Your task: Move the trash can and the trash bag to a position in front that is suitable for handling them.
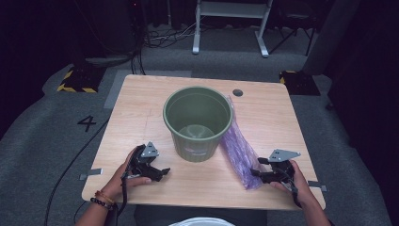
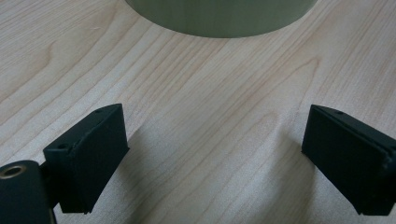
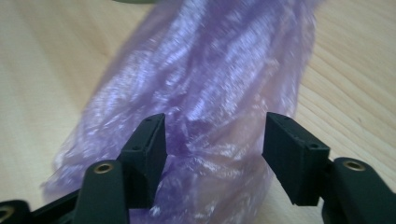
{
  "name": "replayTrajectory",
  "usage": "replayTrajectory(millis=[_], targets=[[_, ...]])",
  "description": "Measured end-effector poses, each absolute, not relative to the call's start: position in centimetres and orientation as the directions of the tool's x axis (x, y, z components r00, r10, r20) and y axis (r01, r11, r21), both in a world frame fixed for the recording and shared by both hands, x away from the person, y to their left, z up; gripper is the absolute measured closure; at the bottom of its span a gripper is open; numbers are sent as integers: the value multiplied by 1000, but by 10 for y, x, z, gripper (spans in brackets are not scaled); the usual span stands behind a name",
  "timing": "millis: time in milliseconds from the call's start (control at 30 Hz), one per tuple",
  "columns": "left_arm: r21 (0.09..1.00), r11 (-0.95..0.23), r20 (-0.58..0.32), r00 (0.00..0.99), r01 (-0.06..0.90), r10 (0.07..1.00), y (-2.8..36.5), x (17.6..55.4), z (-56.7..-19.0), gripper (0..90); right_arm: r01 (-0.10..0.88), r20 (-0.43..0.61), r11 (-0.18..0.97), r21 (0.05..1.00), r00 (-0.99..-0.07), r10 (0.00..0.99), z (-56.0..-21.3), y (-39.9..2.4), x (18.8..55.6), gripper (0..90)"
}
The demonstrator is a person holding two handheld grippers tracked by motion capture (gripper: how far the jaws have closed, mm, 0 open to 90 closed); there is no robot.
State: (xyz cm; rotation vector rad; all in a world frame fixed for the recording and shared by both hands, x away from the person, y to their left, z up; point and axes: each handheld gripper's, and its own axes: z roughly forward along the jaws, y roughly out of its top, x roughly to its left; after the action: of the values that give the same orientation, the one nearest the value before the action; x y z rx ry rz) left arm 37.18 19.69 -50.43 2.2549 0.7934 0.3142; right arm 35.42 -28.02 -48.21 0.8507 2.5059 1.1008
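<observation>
Purple bag (image 1: 239, 151) lies on wooden table (image 1: 282, 117), grey carpet around.

Wooden table (image 1: 141, 101) — green bin (image 1: 198, 122), purple bag (image 1: 241, 153) on it.

Green bin (image 1: 198, 123) blocks mid-table (image 1: 136, 101); purple bag (image 1: 240, 150) lies touching its right side, running toward the near edge. Left half, far-right corner, and near edge between the grippers are free.
</observation>
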Motion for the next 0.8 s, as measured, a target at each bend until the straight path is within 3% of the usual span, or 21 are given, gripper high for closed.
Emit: replayTrajectory(millis=[200,333,433,800], targets=[[699,-553,-9,779,453,627,197,372,-504,65,309,-38,541,782,-843,536,-458,-274,340,354],[697,-555,-8,779,453,627,193,372,-504,59,278,-74,522,806,-828,555,-450,-280,345,353],[696,-561,-9,787,448,617,190,373,-504,55,277,-119,544,792,-804,583,-456,-283,355,358],[690,-578,-9,804,436,595,165,386,-504,28,328,-49,589,738,-845,532,-491,-271,370,408]])
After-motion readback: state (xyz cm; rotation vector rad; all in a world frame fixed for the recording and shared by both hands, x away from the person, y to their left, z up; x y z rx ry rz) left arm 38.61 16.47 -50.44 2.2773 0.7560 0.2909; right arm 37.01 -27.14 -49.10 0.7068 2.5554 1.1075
